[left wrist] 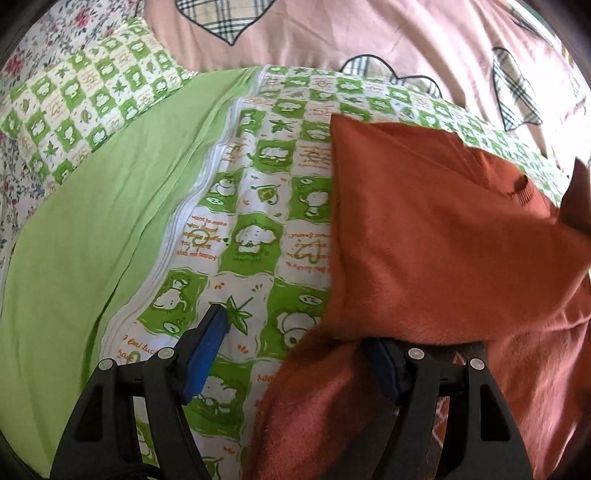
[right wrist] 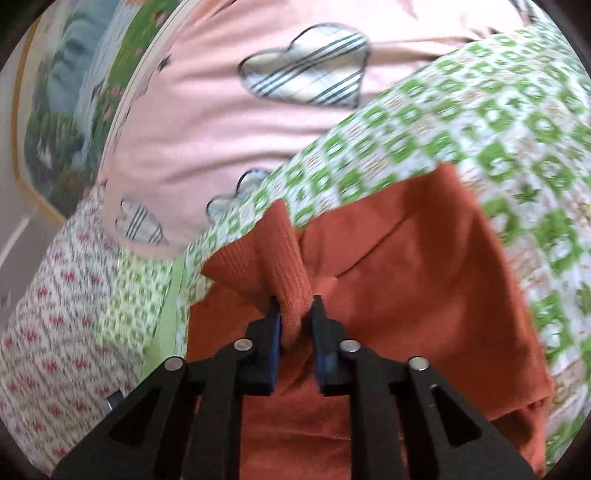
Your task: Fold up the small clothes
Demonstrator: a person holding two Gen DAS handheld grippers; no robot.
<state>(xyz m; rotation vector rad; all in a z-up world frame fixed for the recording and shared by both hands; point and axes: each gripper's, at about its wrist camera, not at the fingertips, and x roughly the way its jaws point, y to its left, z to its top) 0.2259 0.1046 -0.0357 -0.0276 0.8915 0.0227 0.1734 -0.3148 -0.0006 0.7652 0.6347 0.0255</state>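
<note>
A rust-orange knit garment (left wrist: 424, 240) lies folded on the green-and-white checked bedsheet (left wrist: 258, 184), filling the right side of the left wrist view. My left gripper (left wrist: 295, 328) stands open at the garment's left edge. Its left blue pad (left wrist: 207, 350) is over bare sheet, and its right pad (left wrist: 388, 369) is partly tucked under the overhanging orange cloth. In the right wrist view the same garment (right wrist: 424, 277) lies ahead. My right gripper (right wrist: 295, 314) is shut on its ribbed cuff (right wrist: 273, 258), which stands up in a fold between the two pads.
A plain light-green cloth (left wrist: 110, 221) lies left of the checked sheet. A pink quilt with plaid hearts (left wrist: 332, 29) is bunched along the far side. Floral bedding (right wrist: 44, 332) shows at the left, with a framed picture (right wrist: 62, 110) beyond it.
</note>
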